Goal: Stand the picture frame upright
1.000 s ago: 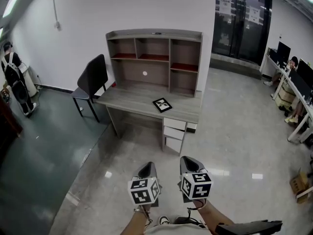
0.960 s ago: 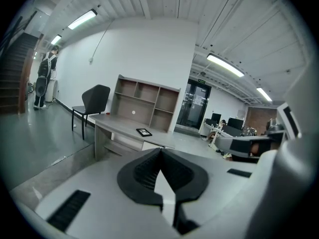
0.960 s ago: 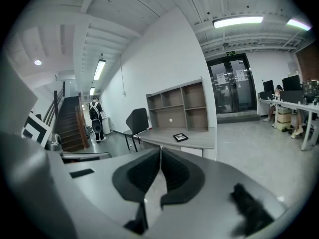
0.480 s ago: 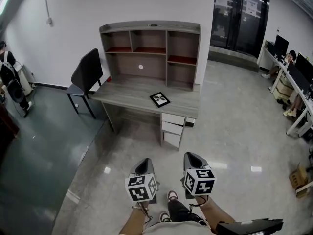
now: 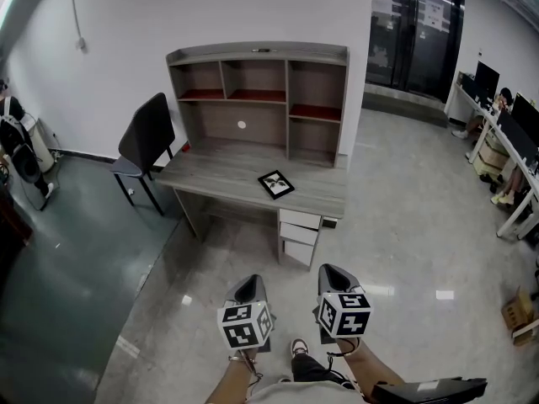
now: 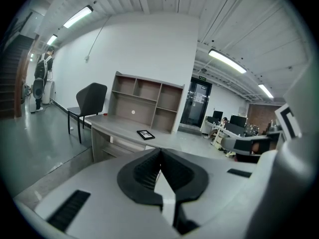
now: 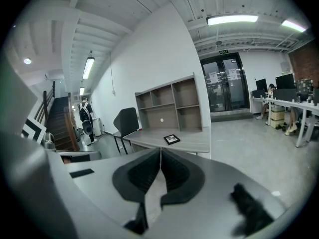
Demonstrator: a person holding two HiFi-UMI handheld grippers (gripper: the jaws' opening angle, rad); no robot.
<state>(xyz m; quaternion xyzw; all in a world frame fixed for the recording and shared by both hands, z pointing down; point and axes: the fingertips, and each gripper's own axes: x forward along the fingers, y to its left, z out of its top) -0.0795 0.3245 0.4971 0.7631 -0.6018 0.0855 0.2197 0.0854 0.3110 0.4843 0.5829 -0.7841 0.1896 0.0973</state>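
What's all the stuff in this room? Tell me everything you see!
Desk: one, grey, by the white wall.
Shelves: one unit, grey with reddish boards, on the back of the desk.
Picture frame: one, black, lying flat on the desk, towards its right end.
Drawers: one stack, pale, under the desk's right end.
Chair: one, black, at the desk's left end.
Doors: dark glass, back right.
Box: one, brown, on the floor, far right.
Person: one, standing far left.
Left gripper: one, grey, bottom middle, jaws shut, empty.
Right gripper: one, grey, beside it, jaws shut, empty.
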